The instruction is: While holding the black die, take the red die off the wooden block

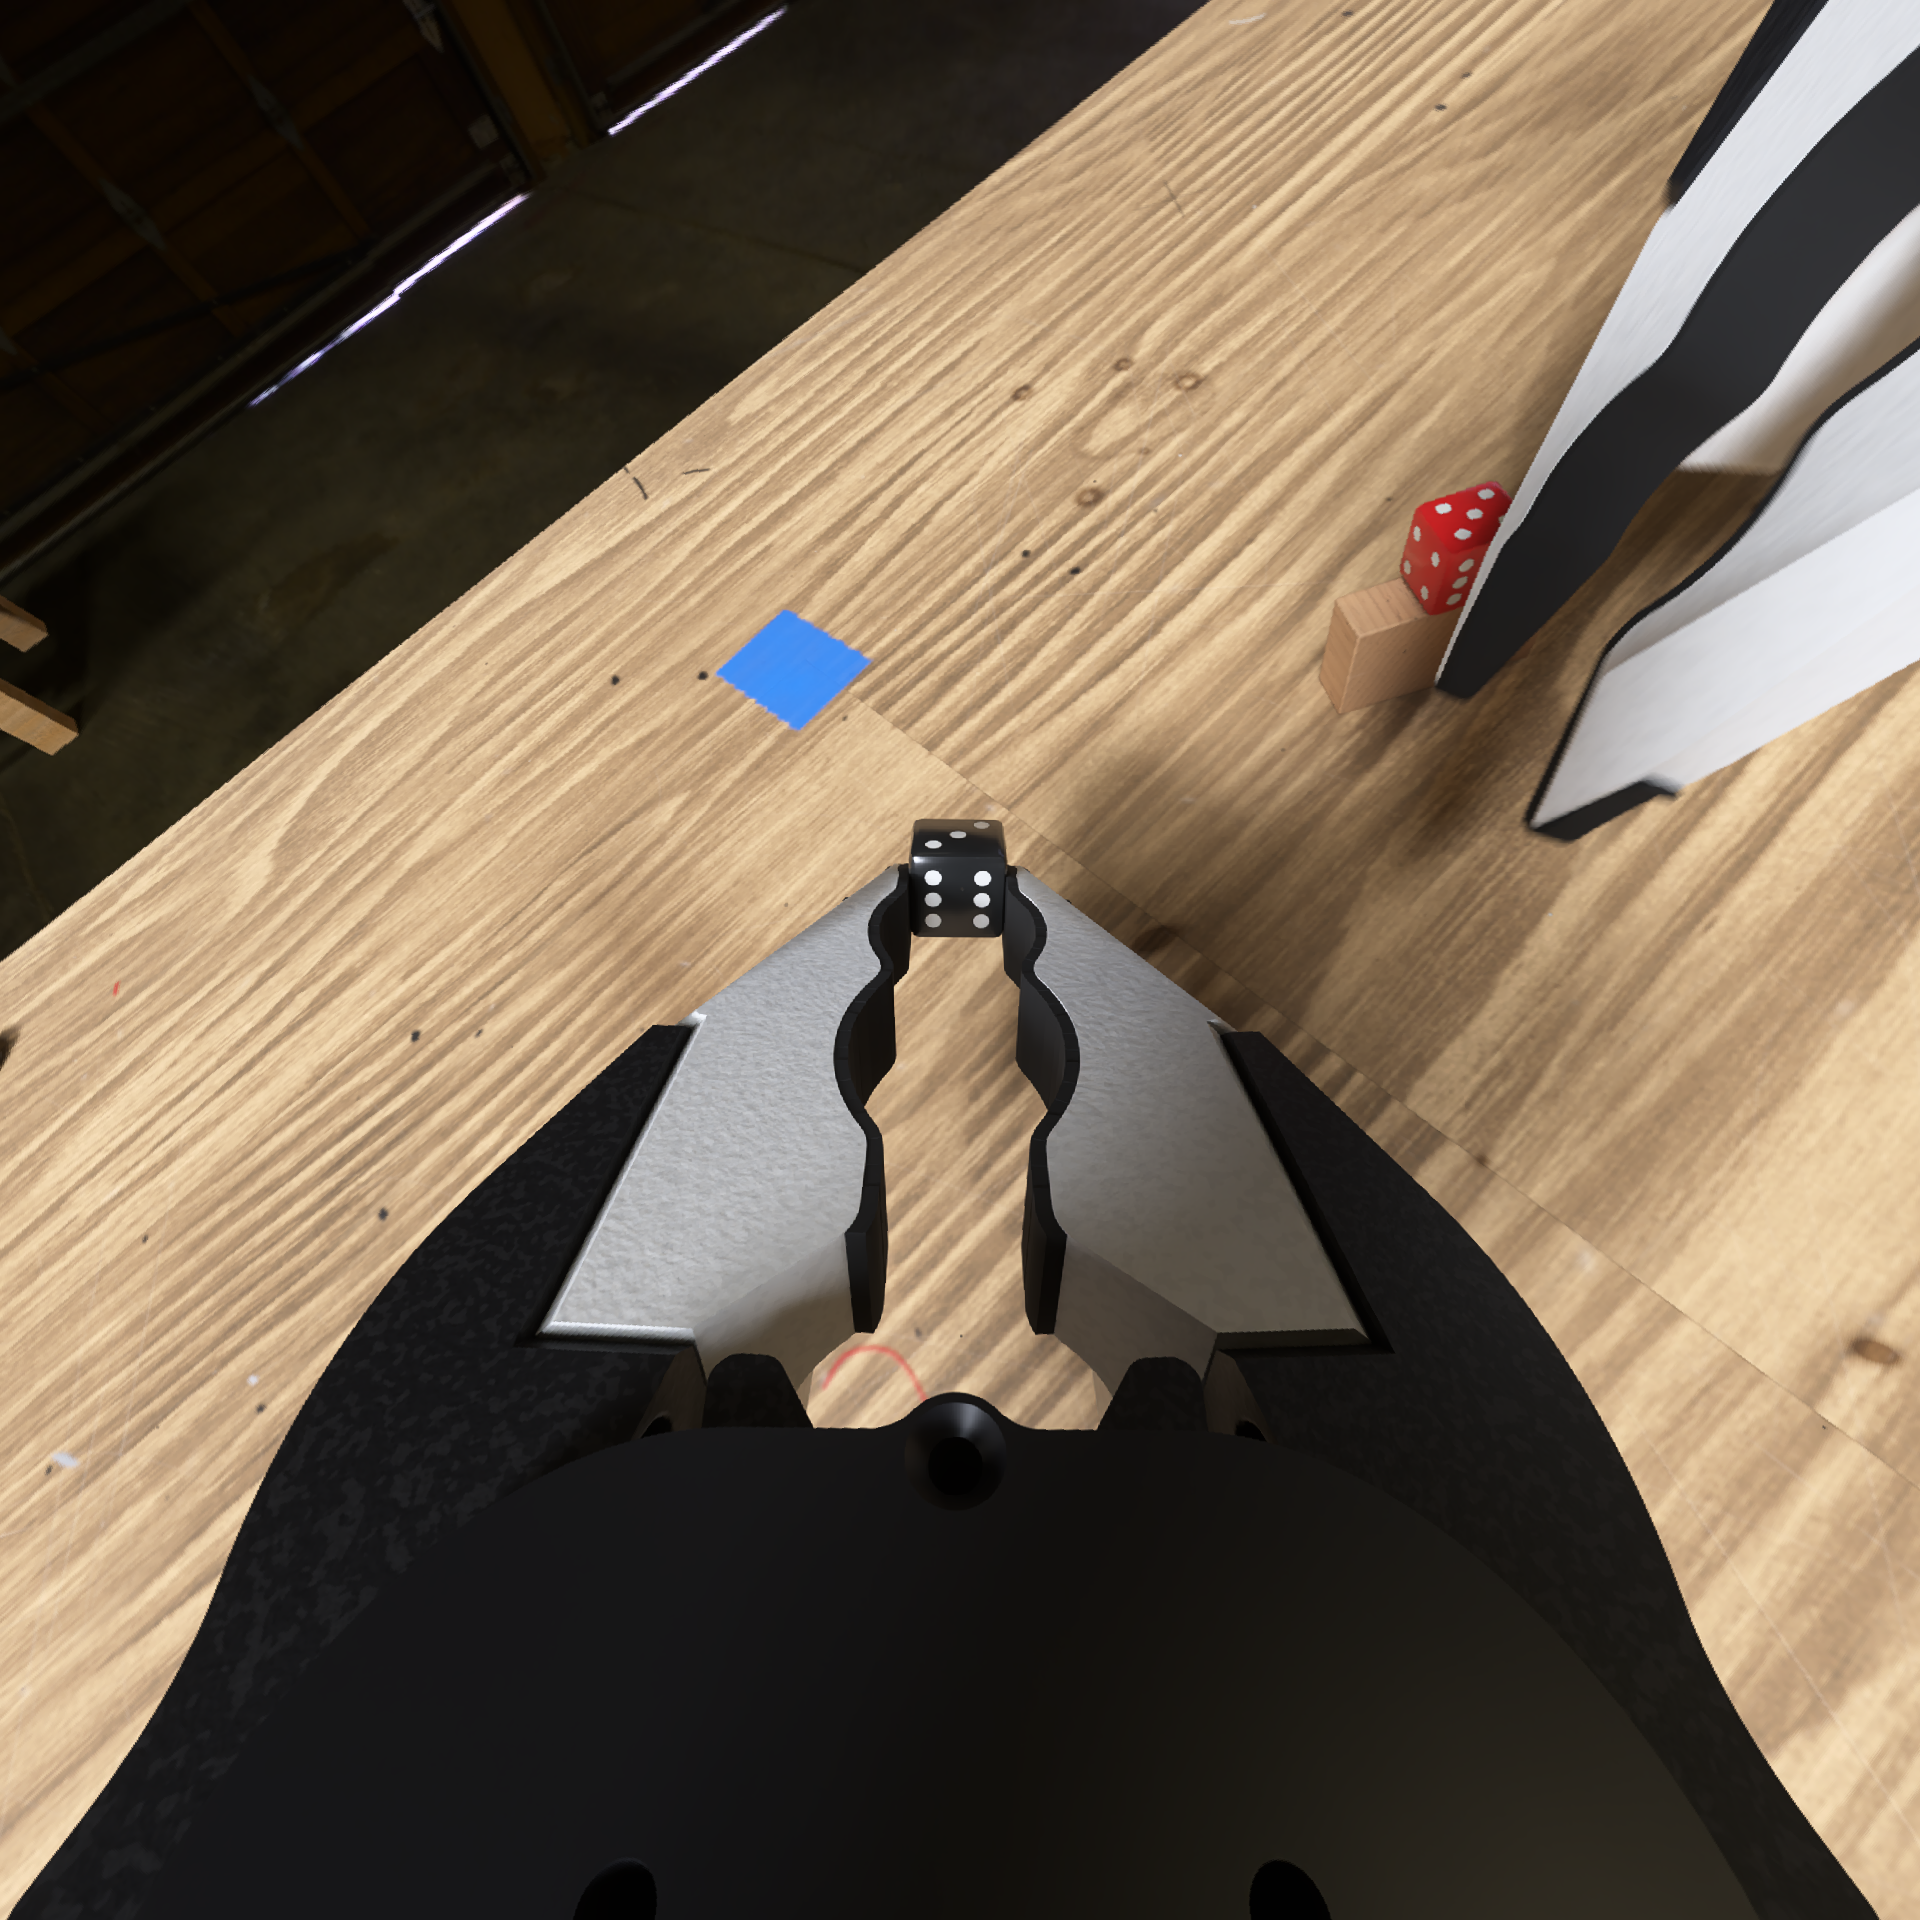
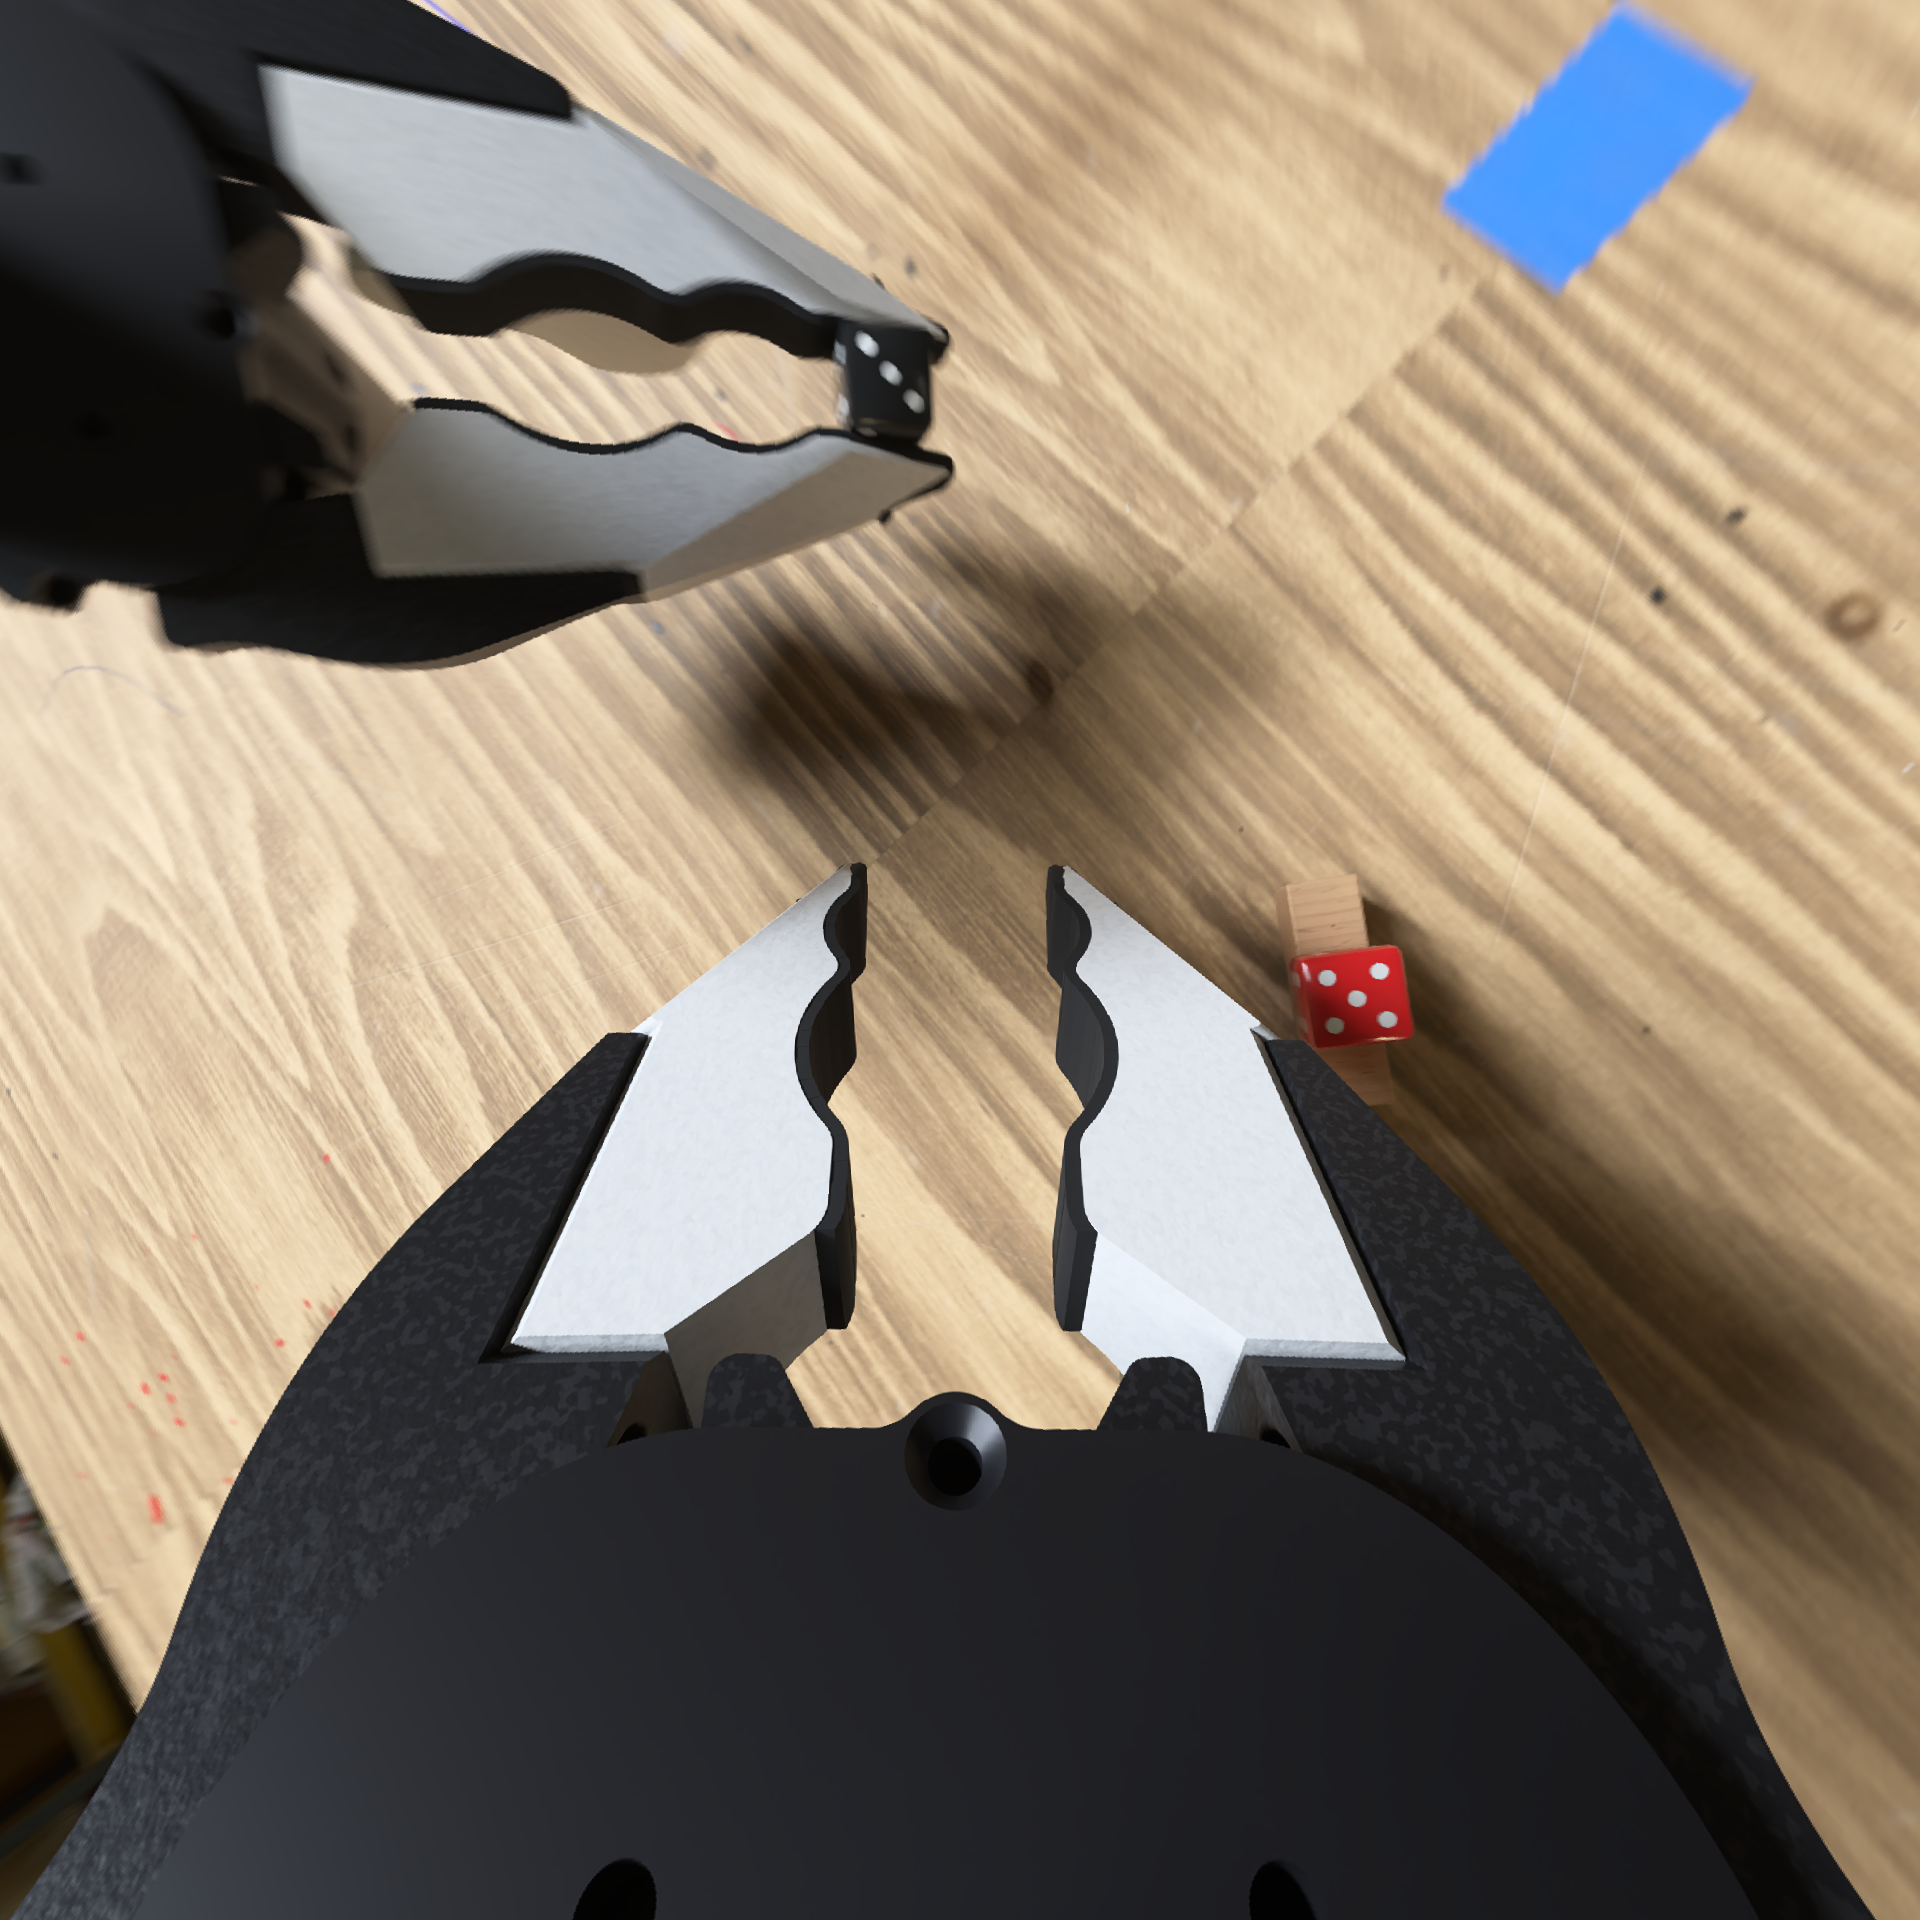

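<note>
Left wrist view: left gripper (image 1: 957, 883) pinches the black die (image 1: 957, 879) at its tips, above the table (image 1: 416, 1039). Right wrist view: right gripper (image 2: 956, 873) fingers spread, nothing between — red die (image 2: 1351, 995) sits on the wooden block (image 2: 1322, 907), just right of them.

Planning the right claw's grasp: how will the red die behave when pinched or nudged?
The red die looks rigid, so it probably won't deform. Its glossy faces and rounded corners may let it slip or twist. It sits on a narrow block, so a sideways nudge from the open right claw would likely knock it off.
</note>
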